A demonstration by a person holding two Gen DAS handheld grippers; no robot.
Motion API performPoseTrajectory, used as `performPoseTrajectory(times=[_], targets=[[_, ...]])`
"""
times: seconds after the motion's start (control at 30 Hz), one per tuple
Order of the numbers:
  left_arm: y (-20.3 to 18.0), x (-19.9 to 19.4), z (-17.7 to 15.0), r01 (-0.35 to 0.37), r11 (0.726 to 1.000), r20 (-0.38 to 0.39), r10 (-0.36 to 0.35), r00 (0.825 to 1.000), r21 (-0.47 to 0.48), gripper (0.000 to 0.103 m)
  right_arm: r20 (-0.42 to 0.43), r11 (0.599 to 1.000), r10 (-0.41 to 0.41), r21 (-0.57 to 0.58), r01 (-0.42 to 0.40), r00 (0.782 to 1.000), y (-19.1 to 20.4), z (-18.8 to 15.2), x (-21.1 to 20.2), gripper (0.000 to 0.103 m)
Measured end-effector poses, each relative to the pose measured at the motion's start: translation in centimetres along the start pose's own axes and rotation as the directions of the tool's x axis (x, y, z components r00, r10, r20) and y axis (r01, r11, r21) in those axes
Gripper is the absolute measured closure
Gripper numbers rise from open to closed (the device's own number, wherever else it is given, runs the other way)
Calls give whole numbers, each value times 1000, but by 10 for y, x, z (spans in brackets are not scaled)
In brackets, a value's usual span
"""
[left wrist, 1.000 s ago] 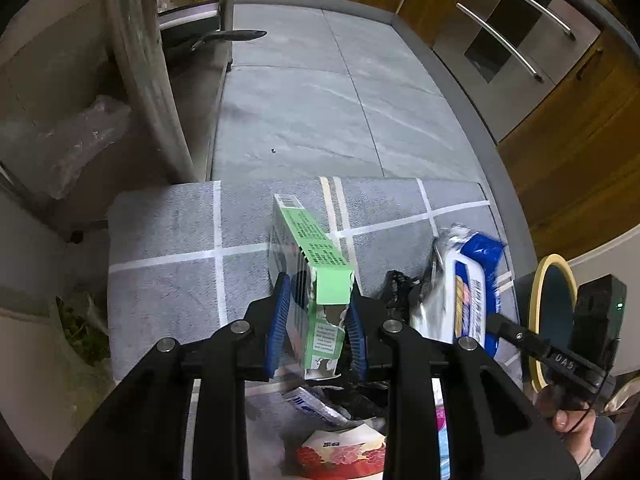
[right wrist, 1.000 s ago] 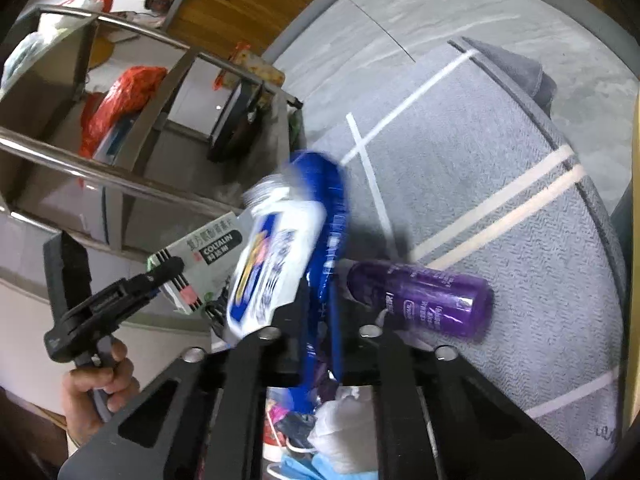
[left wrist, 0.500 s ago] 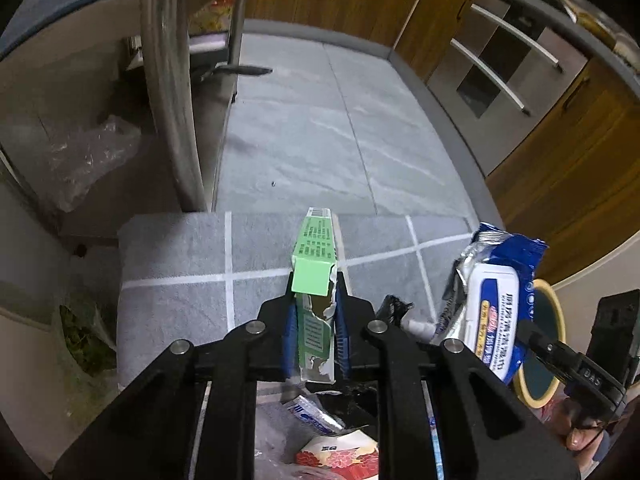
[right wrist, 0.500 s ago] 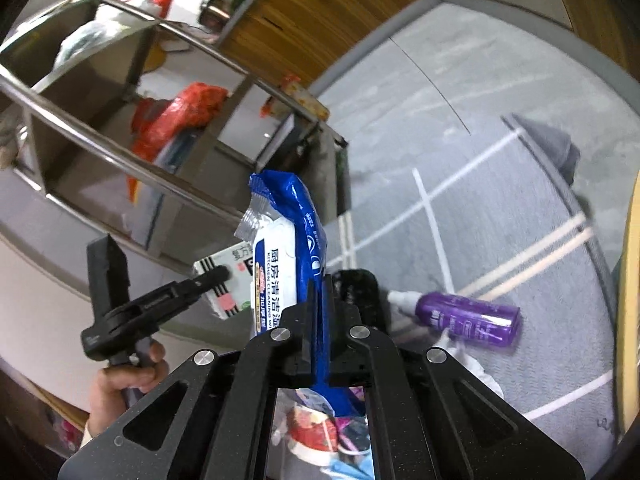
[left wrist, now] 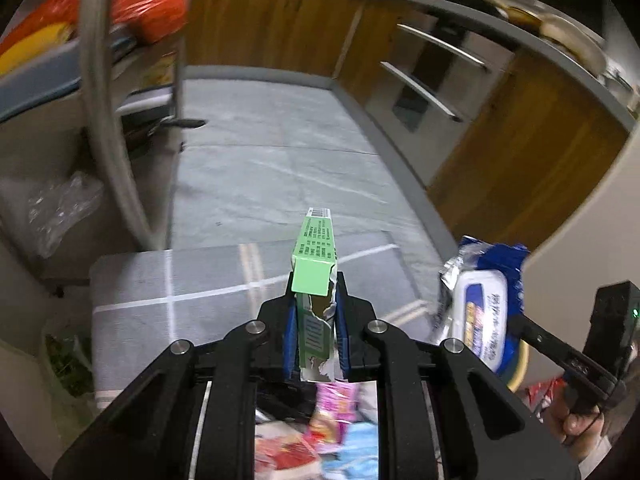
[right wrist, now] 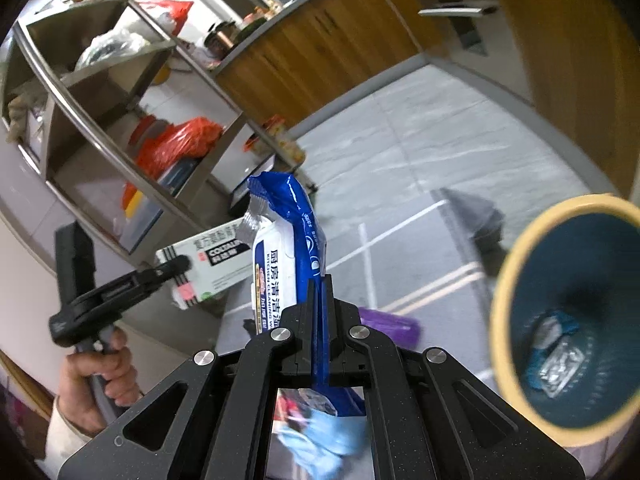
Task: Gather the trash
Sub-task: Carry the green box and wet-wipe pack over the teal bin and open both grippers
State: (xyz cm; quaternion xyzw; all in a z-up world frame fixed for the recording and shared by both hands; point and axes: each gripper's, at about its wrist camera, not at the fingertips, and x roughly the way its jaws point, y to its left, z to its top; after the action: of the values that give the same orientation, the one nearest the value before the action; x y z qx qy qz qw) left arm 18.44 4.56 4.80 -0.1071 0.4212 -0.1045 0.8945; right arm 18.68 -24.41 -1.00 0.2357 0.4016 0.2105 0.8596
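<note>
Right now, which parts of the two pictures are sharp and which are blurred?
Left wrist view: the green box in the left gripper is sharp; the red bag and the counter behind are smeared. Right wrist view: the wipes pack in the right gripper is sharp; the bin rim is soft, and straight edges bow.

We look forward along each gripper's fingers, raised over the mat (left wrist: 192,280) (both views share it).

- Open grey floor (left wrist: 280,152) is seen ahead, between the metal rack (left wrist: 100,92) and the wooden cabinets (left wrist: 520,140).
- The open mouth of the bin (right wrist: 568,320) is found right of the right gripper (right wrist: 318,292), unobstructed.
</note>
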Motion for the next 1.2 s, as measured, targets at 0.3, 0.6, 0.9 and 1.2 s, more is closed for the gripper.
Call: performPoseTrajectory(times=[0.3,0.6,0.9,1.2], targets=[[-72,-6,-32,91,994,-13,-91,996,60,88,85,994,-112,13,111,990,-36,-9,-66,101],[-145,11,-62,137,977,-64,-128,990,163,88,152,961,-271,-6,275,950,-64,-23,-114,101],[-208,36,-81,144,953,-107,-119,987,269,88,175,909,-407,-19,416,897,-95,-36,-135,101],[-232,63,-91,145,943,-155,-102,983,299,88,143,890,-453,23,455,880,-128,-41,-128,101]])
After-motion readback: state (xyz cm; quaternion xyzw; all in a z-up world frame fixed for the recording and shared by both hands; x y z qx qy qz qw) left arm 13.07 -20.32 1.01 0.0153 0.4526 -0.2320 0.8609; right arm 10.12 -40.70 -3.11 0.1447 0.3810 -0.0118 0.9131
